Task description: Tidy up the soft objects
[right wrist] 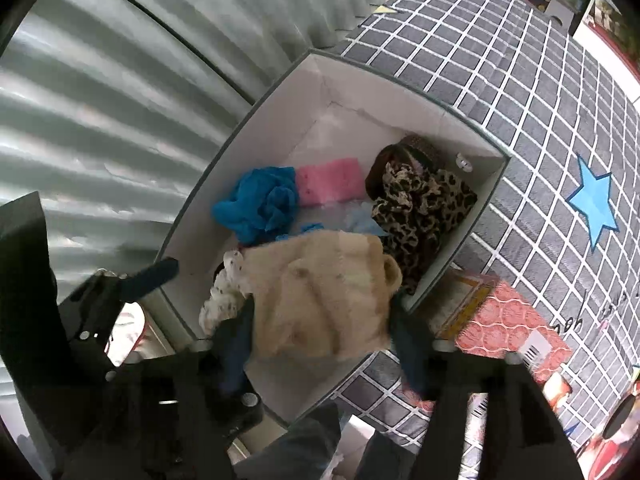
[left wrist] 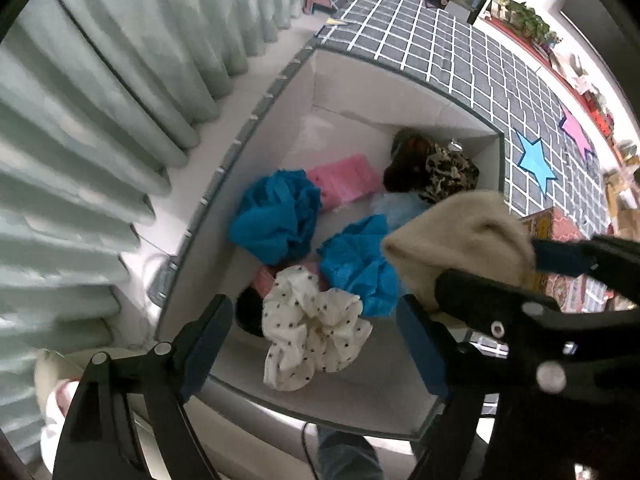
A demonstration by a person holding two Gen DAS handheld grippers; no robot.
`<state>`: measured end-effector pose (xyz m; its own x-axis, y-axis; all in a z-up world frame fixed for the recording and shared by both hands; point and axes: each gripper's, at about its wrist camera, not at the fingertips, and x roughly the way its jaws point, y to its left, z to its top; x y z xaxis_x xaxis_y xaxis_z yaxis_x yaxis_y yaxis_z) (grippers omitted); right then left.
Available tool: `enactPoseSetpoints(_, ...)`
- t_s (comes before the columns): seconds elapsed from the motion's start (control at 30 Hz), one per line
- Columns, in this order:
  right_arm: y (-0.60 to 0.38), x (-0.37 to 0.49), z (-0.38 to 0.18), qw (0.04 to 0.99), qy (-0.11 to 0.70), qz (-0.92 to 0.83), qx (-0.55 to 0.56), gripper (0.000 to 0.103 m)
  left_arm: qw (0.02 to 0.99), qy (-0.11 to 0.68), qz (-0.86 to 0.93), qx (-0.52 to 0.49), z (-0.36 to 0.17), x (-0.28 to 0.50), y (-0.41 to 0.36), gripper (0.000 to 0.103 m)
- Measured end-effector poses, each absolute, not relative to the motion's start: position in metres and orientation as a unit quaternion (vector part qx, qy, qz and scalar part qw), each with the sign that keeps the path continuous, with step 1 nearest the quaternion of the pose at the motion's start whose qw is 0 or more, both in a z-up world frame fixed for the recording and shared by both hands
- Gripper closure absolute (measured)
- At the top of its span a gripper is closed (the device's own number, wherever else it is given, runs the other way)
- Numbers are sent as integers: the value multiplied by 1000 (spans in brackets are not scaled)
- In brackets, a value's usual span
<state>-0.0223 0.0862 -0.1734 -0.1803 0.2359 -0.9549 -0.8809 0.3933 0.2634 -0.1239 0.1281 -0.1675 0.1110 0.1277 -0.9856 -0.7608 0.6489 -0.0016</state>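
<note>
A white-walled box (left wrist: 360, 80) (right wrist: 280, 120) lies below both grippers. In it are two blue crumpled pieces (left wrist: 276, 216) (left wrist: 356, 264), a pink sponge (left wrist: 344, 180) (right wrist: 328, 180) and a leopard-print scrunchie (left wrist: 448, 172) (right wrist: 424, 208). A white star-dotted scrunchie (left wrist: 316, 332) lies near the box's front wall. My left gripper (left wrist: 316, 344) hangs open right over it, its pads clear of the cloth. My right gripper (right wrist: 320, 340) (left wrist: 490, 268) has a beige fluffy piece (right wrist: 320, 292) (left wrist: 460, 232) filling the gap between its pads, above the box.
A grey checked cloth (left wrist: 460, 48) (right wrist: 520, 80) with a blue star (left wrist: 536, 160) (right wrist: 596, 204) lies to the right of the box. A pale curtain (left wrist: 100, 120) hangs to the left. A red patterned carton (right wrist: 508, 324) sits by the box's near right corner.
</note>
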Motion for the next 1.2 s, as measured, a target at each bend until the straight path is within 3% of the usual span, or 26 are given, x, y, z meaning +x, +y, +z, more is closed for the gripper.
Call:
enactPoseSetpoints(0.1,84,-23,-165,585,592,484,-272,28,692,591,328,-254,-165,-124,128,16)
enactPoseSetpoints(0.17,83,-22,-160,597,581,478,-278,7,692,586,341,-248,-160,-127,130,16)
enactPoseSetpoints(0.23,81,-22,-152,608,570,480,-275,1,702,567,356,-242,-149,-132,131,16)
enactPoseSetpoints(0.73,72,-37,-115,652,504,477,-305,1,720,547,360,-227,-110,-149,114,16)
enactPoseSetpoints(1.2,67,-57,-104,659,492,478,-307,1,734,529,376,-198,-91,-166,100,16)
